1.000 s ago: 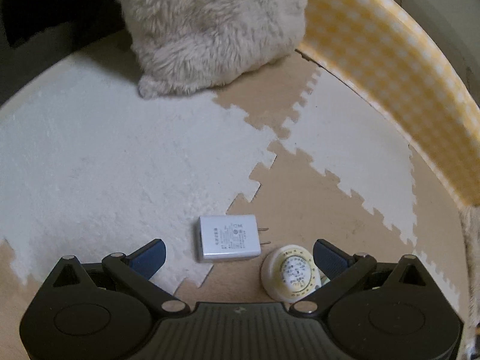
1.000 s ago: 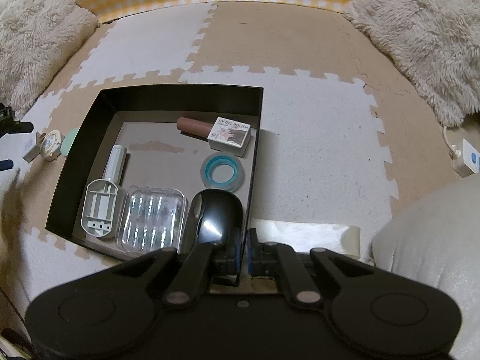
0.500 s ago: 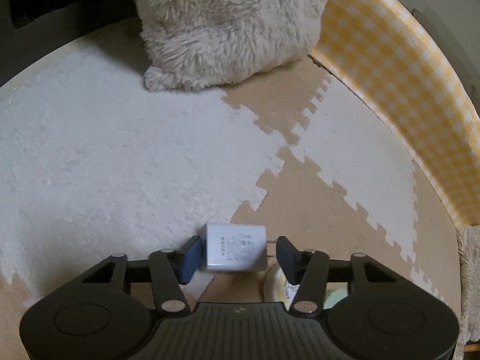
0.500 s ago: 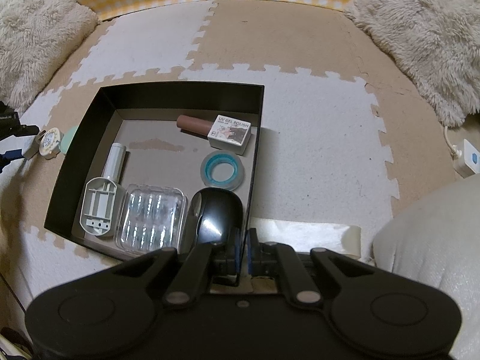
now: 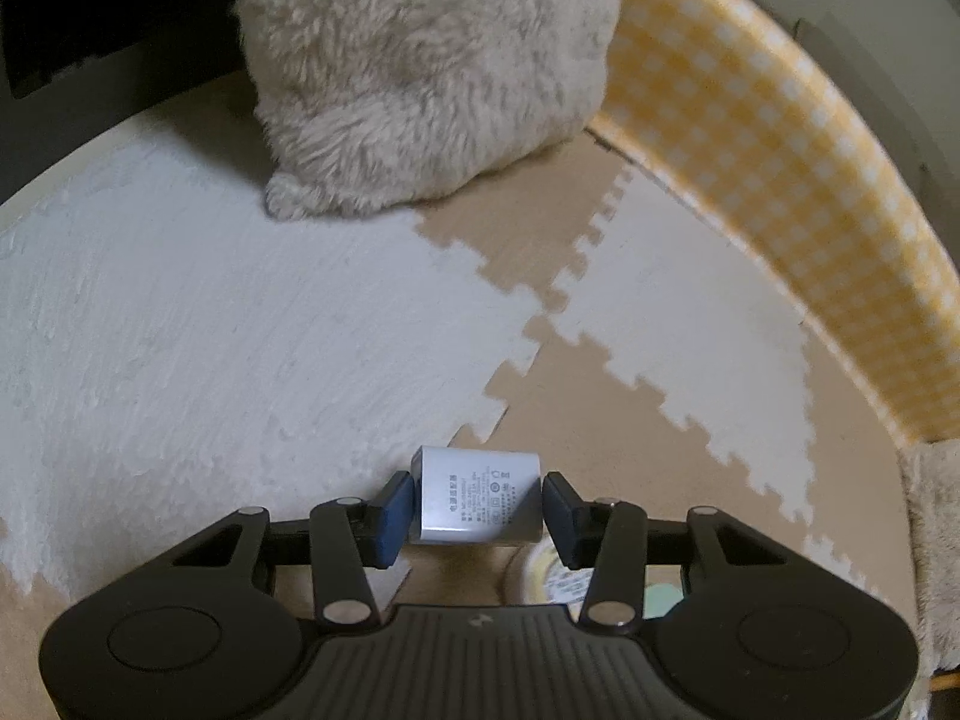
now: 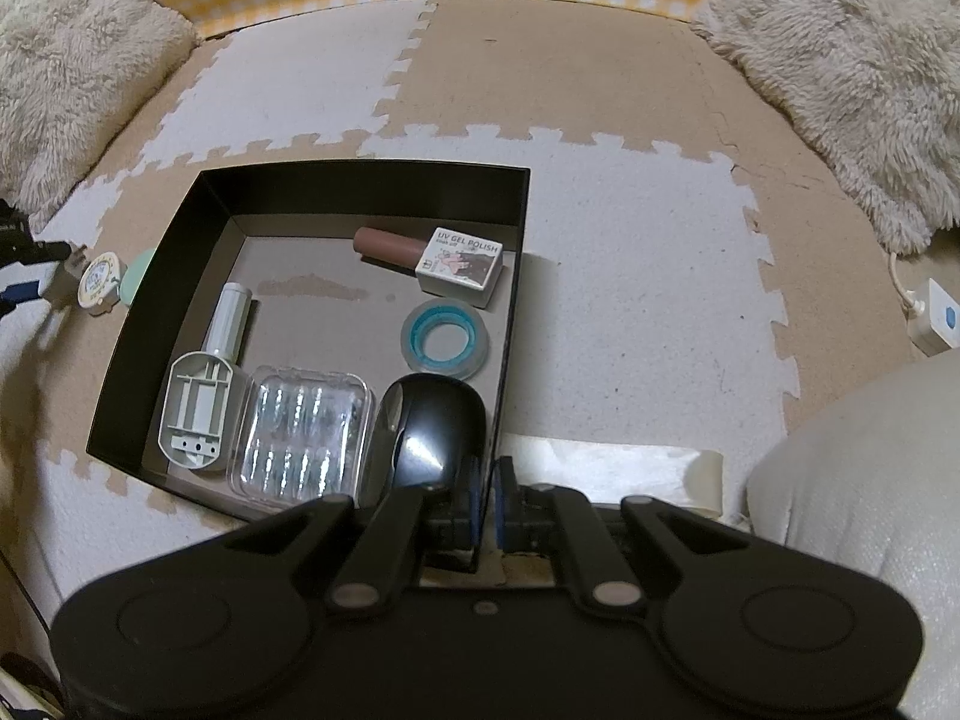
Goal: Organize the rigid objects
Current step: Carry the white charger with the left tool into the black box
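The left gripper is clamped on the charger, a pad on each short end, so the white block's long axis runs straight across between the fingers, label up — it looks raised just off the mat. The box where the sorted things lie is off to its right, past the round tin that sits by the box's left wall; the left hand is the nearer one and already has the piece, so the carry should go rightward over that wall. The right gripper is pinched together at the box's near right corner — apparently on its rim, steadying it. The floor is soft interlocking foam in white and tan, with fluffy cushions and a yellow checked border at the far edge.
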The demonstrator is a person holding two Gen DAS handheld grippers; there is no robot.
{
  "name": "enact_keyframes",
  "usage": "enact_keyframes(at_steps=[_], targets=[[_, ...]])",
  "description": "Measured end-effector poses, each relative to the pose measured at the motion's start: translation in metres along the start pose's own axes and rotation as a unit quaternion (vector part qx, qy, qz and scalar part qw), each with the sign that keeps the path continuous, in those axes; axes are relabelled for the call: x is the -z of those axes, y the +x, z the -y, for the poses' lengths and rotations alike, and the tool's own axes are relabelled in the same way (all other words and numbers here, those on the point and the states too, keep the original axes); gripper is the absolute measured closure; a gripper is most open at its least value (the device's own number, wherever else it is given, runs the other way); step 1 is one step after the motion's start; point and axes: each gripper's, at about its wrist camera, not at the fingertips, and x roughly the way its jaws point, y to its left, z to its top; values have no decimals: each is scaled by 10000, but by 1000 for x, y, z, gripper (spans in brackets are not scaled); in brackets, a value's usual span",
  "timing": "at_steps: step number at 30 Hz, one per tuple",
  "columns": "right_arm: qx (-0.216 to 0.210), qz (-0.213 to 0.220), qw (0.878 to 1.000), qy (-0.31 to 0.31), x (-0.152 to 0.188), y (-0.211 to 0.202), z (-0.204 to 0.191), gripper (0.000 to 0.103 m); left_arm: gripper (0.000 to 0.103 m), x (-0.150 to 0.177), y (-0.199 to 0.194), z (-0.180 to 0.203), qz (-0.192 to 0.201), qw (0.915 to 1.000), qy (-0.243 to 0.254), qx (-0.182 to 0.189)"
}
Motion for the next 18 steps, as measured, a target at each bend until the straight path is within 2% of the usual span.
enact_keyframes(at_steps=[2,6,11,15,18], targets=[[-2,-1,10000,5,0,0,0,98,55,-1,-7,5,60,9999,-10,142],[-2,-2,10000,3,0,0,0,98,55,4,-23,30,182,9978,372,509],[-3,-3,10000,5,0,0,0,98,55,23,-34,59,32,9910,800,1075],[2,-4,10000,-3,0,0,0,98,55,48,-38,85,-240,9816,1142,1509],[1,-4,10000,-3,0,0,0,98,55,68,-41,111,-466,9707,1489,1826]])
